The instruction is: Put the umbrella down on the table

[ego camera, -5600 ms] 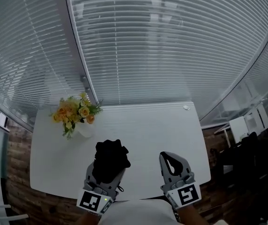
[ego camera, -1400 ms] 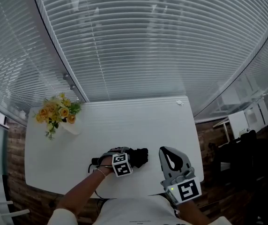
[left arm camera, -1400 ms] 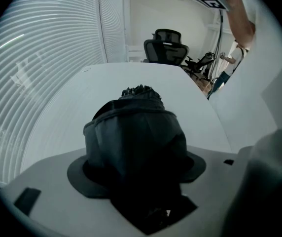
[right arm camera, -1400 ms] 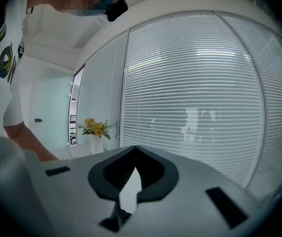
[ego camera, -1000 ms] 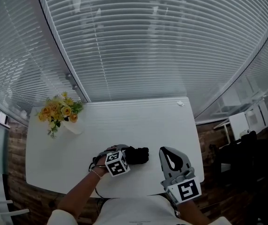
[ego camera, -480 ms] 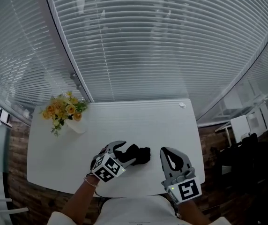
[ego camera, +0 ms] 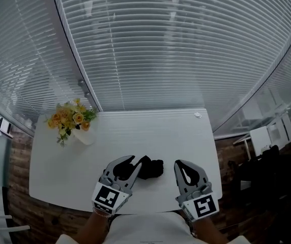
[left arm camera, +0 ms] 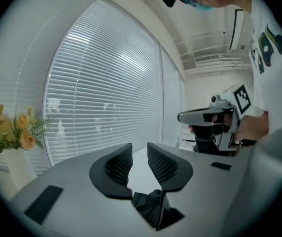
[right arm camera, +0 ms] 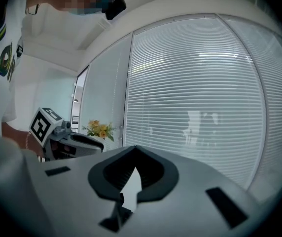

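Umbrella: one black folded fabric umbrella point(ego camera: 153, 169) lies flat on the white rectangular desk point(ego camera: 150, 131). It sits close to the near edge, between the two claws in the head view.

Claws counted: two, each with one marker cube.

The left claw point(ego camera: 138, 159) is released. The left gripper view shows a narrow gap between its two ribbed jaws, with only the bare desk top beyond and nothing between them. Its jaws have just been closing. In the head view its tips overlap the left end of the umbrella; whether they touch it cannot be told.

The right claw point(ego camera: 179, 163) is clenched and empty. The right gripper view shows its jaw tips meeting, with nothing held. It is just beside the right end of the umbrella, apart from it.

Other items on the desk: one bunch of yellow and orange flowers point(ego camera: 71, 121) in one white vase point(ego camera: 85, 136) at the far left corner, and one small white object point(ego camera: 198, 115) at the far right corner, too small to identify.

White horizontal slatted blinds point(ego camera: 176, 50) stand behind the desk.
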### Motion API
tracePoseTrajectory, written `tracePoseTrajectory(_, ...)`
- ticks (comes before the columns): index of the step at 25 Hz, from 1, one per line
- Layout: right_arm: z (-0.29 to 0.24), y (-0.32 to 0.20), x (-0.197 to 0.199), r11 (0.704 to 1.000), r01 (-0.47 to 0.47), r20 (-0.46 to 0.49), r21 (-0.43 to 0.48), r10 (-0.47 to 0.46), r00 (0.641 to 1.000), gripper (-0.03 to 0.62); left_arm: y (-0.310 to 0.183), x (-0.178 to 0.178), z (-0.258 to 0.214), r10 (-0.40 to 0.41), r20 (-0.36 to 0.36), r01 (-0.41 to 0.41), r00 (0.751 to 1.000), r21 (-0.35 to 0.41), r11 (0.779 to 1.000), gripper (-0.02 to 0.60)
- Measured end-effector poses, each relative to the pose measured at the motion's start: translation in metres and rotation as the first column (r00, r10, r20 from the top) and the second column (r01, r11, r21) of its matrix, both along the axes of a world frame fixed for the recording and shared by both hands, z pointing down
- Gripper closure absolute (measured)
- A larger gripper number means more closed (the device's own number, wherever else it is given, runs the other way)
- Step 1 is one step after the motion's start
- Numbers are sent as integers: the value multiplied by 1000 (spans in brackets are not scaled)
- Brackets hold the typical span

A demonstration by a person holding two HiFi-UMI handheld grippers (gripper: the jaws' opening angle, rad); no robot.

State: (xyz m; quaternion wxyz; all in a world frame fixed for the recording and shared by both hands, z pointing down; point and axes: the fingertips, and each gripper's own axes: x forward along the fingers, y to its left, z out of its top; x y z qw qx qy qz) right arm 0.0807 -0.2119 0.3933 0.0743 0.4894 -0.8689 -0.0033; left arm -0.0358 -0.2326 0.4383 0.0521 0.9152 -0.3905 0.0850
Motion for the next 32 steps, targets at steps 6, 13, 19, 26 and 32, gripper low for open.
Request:
tracePoseTrajectory(6, -4, 5, -2, 1000, 5, 1, 11, -5, 1000, 585, 11, -14, -26, -80, -92, 85, 992, 50, 995, 508)
tracePoseTrajectory(13, -6, 12, -5, 1000, 10, 0, 12, -10, 1000, 585, 18, -46, -49, -227, -199, 247, 953, 80, 966, 538)
tracePoseTrajectory(19, -8, 14, -7, 1000, 16, 1, 18, -16, 1000, 585, 23, -62, -46, -293, -219, 313, 931, 65, 947, 552)
tracePoseTrajectory(26, -6, 19, -11, 1000, 27, -11, 13, -26, 1000, 585, 30, -52, -40, -273, -212, 291, 938, 56, 955, 554)
tracePoseTrajectory(32, -5, 22, -11, 999, 34, -22, 9, -34, 999, 585, 34, -45, -40, -254, -210, 271, 944, 54, 961, 555)
